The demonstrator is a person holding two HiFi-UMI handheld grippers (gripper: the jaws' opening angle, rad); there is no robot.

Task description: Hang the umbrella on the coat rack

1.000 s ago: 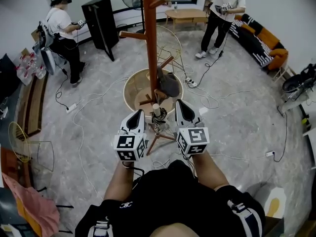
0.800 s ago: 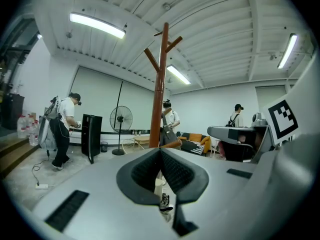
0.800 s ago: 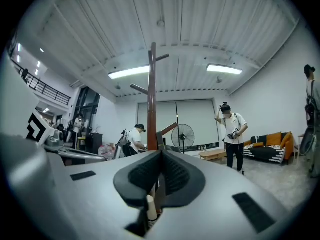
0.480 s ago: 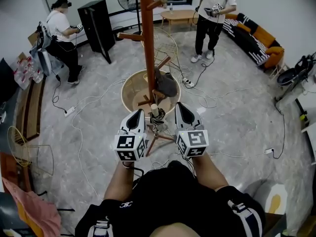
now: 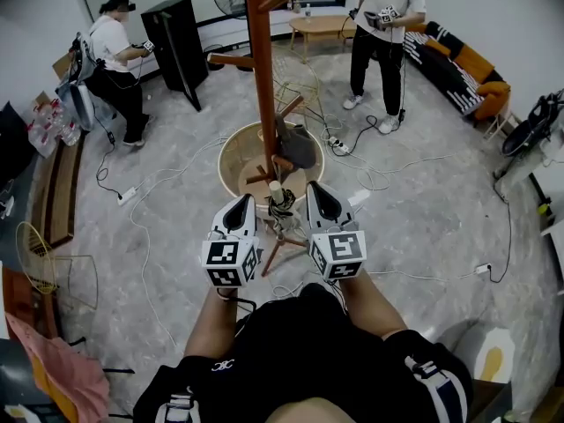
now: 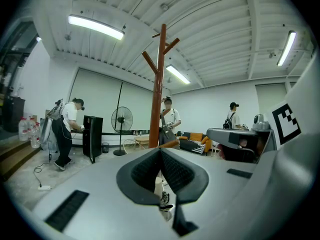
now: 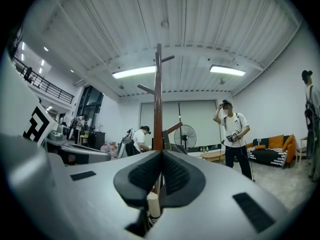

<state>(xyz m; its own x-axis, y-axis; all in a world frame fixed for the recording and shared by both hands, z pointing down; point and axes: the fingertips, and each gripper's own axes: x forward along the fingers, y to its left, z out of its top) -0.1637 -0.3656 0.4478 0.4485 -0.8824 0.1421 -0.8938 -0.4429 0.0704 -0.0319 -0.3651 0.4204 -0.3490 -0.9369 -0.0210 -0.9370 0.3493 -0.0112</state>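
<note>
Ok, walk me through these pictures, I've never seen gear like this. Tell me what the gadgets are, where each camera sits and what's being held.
There is no robot here. A person holds two hand tools, the left gripper and the right gripper, each with two jaws and a marker cube. The wide picture comes from a camera on the person's head, looking down. The other two come from cameras riding on each gripper, looking along its jaws. Both pairs of jaws are closed tip to tip with nothing pinched. Between the grippers is the umbrella, pale handle up, close to the wooden coat rack. I cannot tell whether it hangs from a peg. On the floor are a round wooden tub by the rack's foot and loose cables. Two other people stand further back.
</note>
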